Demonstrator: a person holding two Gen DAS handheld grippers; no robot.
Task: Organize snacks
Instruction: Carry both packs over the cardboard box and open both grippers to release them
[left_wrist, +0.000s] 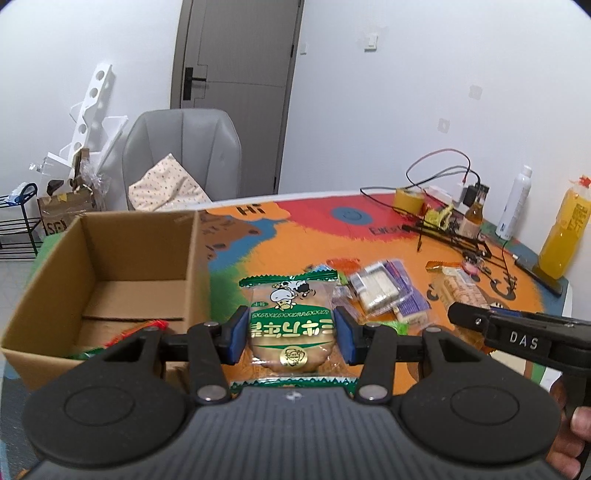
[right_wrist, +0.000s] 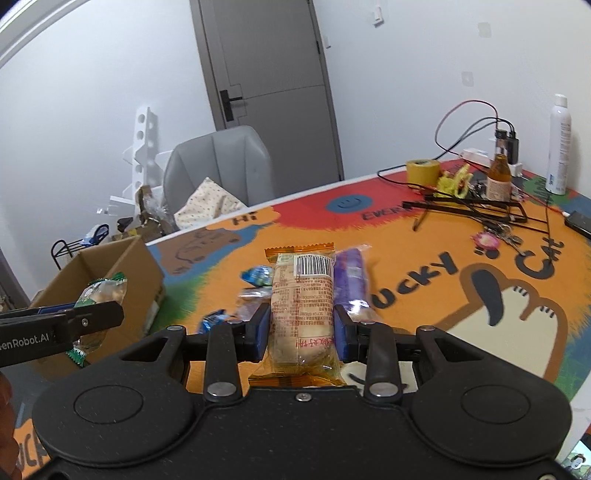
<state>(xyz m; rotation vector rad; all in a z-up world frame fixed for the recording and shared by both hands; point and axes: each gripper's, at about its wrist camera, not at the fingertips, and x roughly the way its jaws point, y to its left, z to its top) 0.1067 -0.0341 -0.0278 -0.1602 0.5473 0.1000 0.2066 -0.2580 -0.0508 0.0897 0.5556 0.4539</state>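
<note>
Grippers clamp snacks beside the cardboard box (left_wrist: 110, 258): left gripper (left_wrist: 291, 334) holds green biscuit pack (left_wrist: 291, 314), right gripper (right_wrist: 301, 334) orange pastry pack (right_wrist: 303, 306); release only once well inside the box walls.

green-and-white cow-print cracker packet (left_wrist: 291, 325), orange see-through bun wrapper with barcode (right_wrist: 302, 314), plain brown cardboard box (left_wrist: 110, 273), bright orange cartoon-cat mat on bench (right_wrist: 424, 295), purple wafer packs (left_wrist: 399, 291), blue pads on black jaws

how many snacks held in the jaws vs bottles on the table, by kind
green cow-print cracker packet in the left gripper: 1
orange-wrapped pastry in the right gripper: 1
orange juice bottle: 1
small brown bottle: 1
white spray bottle: 1
total: 5
</note>
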